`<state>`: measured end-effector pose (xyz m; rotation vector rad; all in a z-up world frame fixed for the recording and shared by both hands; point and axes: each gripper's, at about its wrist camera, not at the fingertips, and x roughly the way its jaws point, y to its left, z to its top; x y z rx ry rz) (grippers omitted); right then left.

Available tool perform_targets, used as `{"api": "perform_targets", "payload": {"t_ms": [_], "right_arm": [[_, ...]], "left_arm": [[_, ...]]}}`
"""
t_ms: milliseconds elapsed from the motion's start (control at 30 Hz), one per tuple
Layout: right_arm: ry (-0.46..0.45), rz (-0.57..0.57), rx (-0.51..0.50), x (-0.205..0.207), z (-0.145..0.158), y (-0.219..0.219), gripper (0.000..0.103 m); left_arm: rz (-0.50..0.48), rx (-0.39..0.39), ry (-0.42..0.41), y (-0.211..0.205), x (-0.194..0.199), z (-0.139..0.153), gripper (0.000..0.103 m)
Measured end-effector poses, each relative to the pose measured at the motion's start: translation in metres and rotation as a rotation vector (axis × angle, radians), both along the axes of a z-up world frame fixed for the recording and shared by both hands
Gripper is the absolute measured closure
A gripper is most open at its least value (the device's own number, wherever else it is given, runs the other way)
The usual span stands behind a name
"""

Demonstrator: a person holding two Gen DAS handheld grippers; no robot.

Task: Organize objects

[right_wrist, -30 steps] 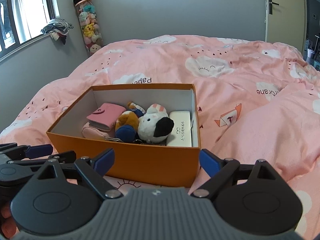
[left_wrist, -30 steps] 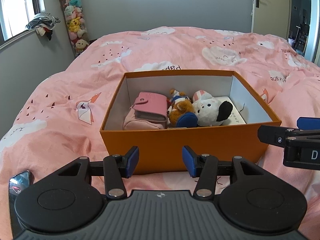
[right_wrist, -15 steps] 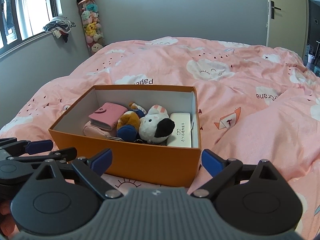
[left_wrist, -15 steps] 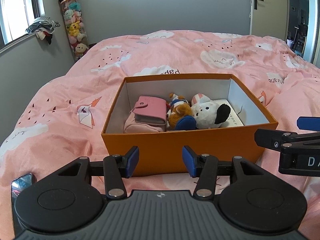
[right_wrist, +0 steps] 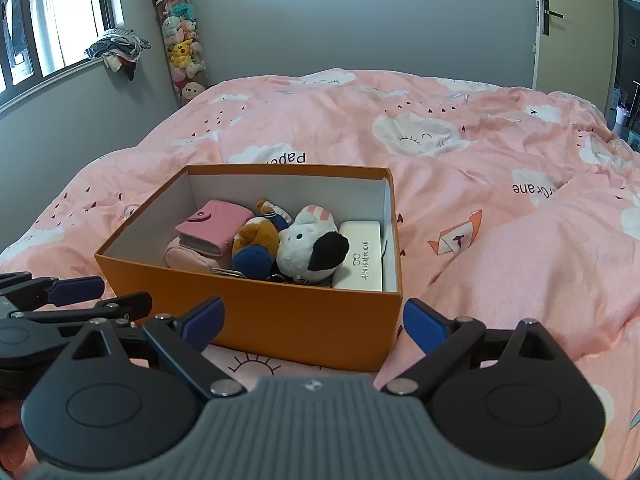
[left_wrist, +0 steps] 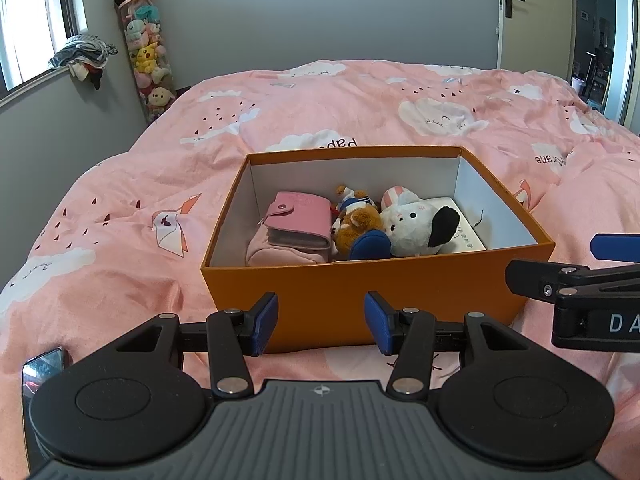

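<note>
A grey-walled bedroom holds a wide bed under a pink cloud-print duvet (left_wrist: 320,120), and on it, straight ahead of both tools, sits an open orange cardboard box (left_wrist: 360,284). Inside, from the left gripper's (left_wrist: 321,322) side across, lie a pink snap-button wallet (left_wrist: 300,220) on a pale pink pouch (left_wrist: 280,256), a brown plush bear keychain (left_wrist: 356,224), a white plush with one black ear (left_wrist: 416,224) and a white rectangular case (right_wrist: 360,256) against the box's right wall. Over the last second both grippers have drawn back from the box, which now looks smaller ahead of them. The left gripper's jaws stand partly apart, empty; the right gripper (right_wrist: 314,322) is spread wide, also empty. With everything boxed and nothing loose in view on the duvet, the sorting appears essentially finished.
</note>
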<state>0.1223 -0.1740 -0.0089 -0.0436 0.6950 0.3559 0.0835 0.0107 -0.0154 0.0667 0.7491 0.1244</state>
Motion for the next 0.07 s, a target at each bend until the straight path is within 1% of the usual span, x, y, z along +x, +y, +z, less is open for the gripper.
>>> {"api": "perform_targets", "payload": {"t_ms": [67], "right_arm": [[0.000, 0.000, 0.000, 0.0001, 0.0000, 0.0000, 0.007]], "left_arm": [[0.000, 0.000, -0.001, 0.0002, -0.0004, 0.0000, 0.044]]}}
